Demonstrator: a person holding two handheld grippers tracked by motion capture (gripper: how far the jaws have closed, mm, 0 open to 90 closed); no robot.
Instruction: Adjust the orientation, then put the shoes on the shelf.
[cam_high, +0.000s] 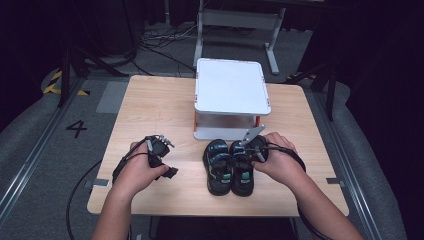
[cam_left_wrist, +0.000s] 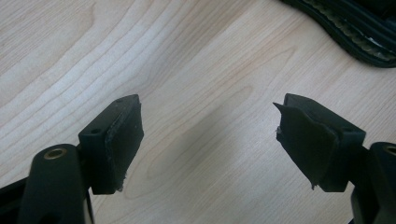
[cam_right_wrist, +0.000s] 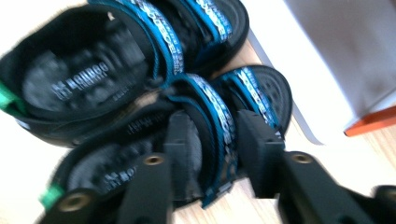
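Observation:
Two black sandals with blue straps lie side by side near the table's front edge: the left sandal (cam_high: 219, 167) and the right sandal (cam_high: 244, 172). My right gripper (cam_high: 251, 151) reaches over the right sandal from its right side. In the right gripper view my right gripper (cam_right_wrist: 219, 140) straddles a blue strap (cam_right_wrist: 223, 122) of the nearer sandal (cam_right_wrist: 264, 88), jaws part open, no firm pinch visible through the blur. The other sandal (cam_right_wrist: 88, 77) lies beyond it. My left gripper (cam_high: 169, 160) rests open on bare wood left of the sandals; my left gripper (cam_left_wrist: 208, 135) holds nothing, a sandal sole (cam_left_wrist: 359, 32) at the corner.
A white two-level stand (cam_high: 230, 87) with orange corner posts sits at the back middle of the wooden table (cam_high: 150, 110), just behind the sandals; its edge (cam_right_wrist: 336, 46) is close to my right gripper. Cables trail from both hands off the front edge.

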